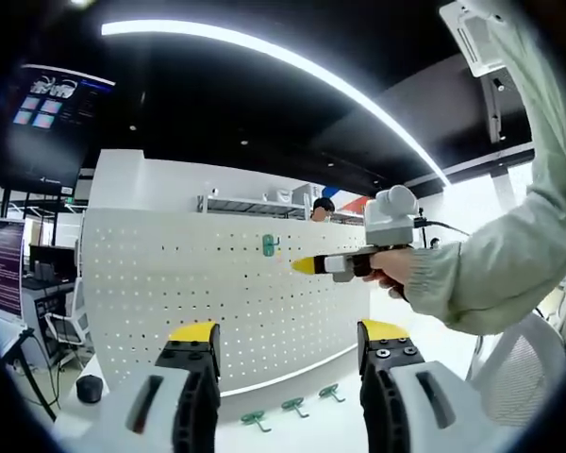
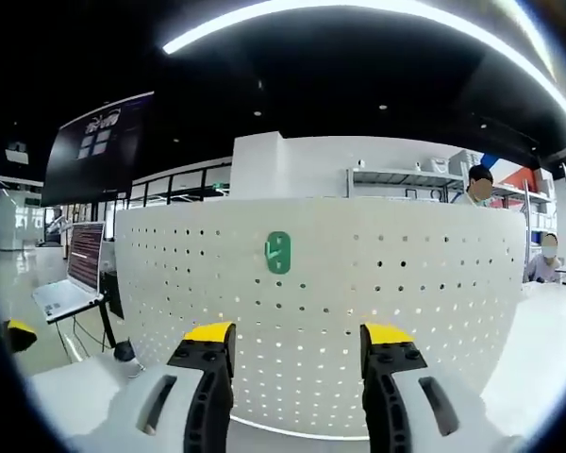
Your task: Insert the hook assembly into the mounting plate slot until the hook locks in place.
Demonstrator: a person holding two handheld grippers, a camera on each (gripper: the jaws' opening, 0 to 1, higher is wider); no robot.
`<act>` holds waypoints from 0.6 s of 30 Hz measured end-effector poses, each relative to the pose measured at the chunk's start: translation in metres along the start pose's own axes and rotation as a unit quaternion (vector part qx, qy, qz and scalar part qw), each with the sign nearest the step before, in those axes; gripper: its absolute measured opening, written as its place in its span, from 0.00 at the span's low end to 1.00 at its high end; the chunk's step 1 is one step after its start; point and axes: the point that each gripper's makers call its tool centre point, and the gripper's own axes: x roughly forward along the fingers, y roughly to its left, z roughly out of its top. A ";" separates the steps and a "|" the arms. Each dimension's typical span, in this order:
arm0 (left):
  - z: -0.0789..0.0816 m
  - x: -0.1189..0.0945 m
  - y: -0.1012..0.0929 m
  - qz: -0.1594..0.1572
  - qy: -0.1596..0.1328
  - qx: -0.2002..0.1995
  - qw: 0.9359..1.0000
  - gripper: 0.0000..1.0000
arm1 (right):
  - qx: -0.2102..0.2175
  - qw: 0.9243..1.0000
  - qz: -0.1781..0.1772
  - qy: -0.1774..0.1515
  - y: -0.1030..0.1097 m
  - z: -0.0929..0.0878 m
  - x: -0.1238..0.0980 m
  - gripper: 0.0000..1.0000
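In the left gripper view, I see a white table (image 1: 292, 420) carrying an upright white pegboard (image 1: 170, 293). One green hook (image 1: 270, 245) hangs on it; three spare hooks (image 1: 292, 408) lie at its base. My left gripper (image 1: 288, 342) is spread wide, empty. The right gripper (image 1: 307, 265) hovers beside the hung hook.

In the right gripper view, the pegboard (image 2: 406, 283) faces me. The hook (image 2: 277, 253) sits above my right gripper (image 2: 295, 344), jaws apart, empty.

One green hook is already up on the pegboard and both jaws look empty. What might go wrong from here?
1. Three spare hooks lie flat at the pegboard's foot on the table; gripped flat, a hook may sit skewed and miss its holes.
2. The mounted hook hangs right ahead of the right gripper; a push forward could knock it loose.
3. The left gripper views the board at an angle, so lining up the holes could be misjudged.
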 end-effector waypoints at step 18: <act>-0.004 0.003 -0.009 -0.010 0.012 0.023 1.000 0.61 | -0.007 1.000 0.023 0.015 0.006 -0.016 -0.043 0.52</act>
